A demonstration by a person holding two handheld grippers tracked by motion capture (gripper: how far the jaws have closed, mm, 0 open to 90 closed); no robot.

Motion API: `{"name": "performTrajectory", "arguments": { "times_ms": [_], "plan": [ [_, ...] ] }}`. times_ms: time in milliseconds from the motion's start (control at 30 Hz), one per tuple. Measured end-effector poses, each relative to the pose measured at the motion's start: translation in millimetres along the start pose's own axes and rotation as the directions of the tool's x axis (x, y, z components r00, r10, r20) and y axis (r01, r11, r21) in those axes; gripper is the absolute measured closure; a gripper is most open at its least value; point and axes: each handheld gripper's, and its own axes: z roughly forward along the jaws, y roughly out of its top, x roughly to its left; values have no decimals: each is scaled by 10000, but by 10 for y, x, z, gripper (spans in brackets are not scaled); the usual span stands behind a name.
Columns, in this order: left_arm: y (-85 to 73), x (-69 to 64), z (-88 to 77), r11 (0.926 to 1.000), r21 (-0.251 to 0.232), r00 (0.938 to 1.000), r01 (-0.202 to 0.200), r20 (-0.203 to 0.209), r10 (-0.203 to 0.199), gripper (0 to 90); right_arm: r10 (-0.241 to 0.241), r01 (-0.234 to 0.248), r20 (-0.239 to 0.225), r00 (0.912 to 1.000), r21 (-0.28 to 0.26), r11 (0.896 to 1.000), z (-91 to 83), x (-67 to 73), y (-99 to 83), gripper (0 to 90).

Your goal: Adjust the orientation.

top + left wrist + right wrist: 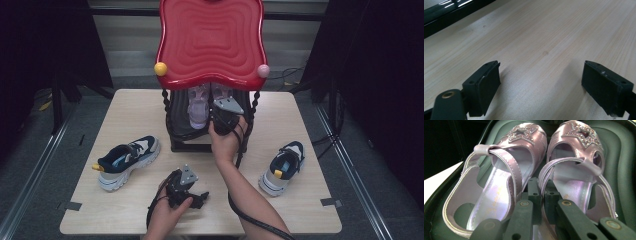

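Note:
A pair of lilac sandals with glittery stars lies in the black lower tray (pixel 621 170) of a small stand. The left sandal (pixel 499 190) and the right sandal (pixel 579 177) lie side by side, toes away from me. My right gripper (pixel 542 192) is shut between them, its jaws pinching the inner side wall of the right sandal. In the high view that gripper (pixel 217 113) reaches under the red top beside the sandals (pixel 198 107). My left gripper (pixel 199 199) rests low over the table's front, jaws (pixel 541 82) wide open on bare wood.
The stand's wavy red top (pixel 210 40) overhangs the tray, with twisted black posts at the front. A navy-and-white sneaker (pixel 127 159) lies on the wooden table (pixel 140 110) at the left and its mate (pixel 282 167) at the right. Cables trail toward me.

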Motion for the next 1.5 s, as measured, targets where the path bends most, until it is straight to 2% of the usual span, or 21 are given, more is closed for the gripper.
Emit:
{"name": "performTrajectory", "arguments": {
  "times_ms": [300, 600, 800, 1067, 1167, 1333, 1500],
  "plan": [
    [0, 1, 0, 10000, 4, 10000, -7, 4, 7, 147, 134, -130, -287, 9995, 167, 9998, 40, 11, 14, 851],
    [0, 0, 0, 10000, 3, 10000, -7, -2, 7, 147, -110, 121, -346, 9993, 298, 9995, 35, 9, -14, 829],
    [0, 0, 0, 10000, 2, 10000, -3, 4, 3, 147, -212, 231, -518, 9984, 358, 9991, 9, 1, -6, 757],
    [0, 0, 0, 10000, 4, 10000, -7, 2, 7, 147, -809, 829, -497, 9955, 402, 9957, -112, -16, 34, 631],
    [0, 1, 0, 10000, 3, 10000, -4, 4, 4, 147, -879, 918, -748, 9933, 498, 9945, -164, -44, 20, 586],
    [0, 1, 0, 10000, 2, 10000, 0, 6, 0, 147, -1217, 1263, -948, 9880, 445, 9910, -268, -59, -20, 565],
    [-1, -2, 1, 10000, -2, 10000, 45, 28, -45, 147, -1157, 1220, -1139, 9867, 496, 9913, -361, -105, -49, 557]
  ]
}}
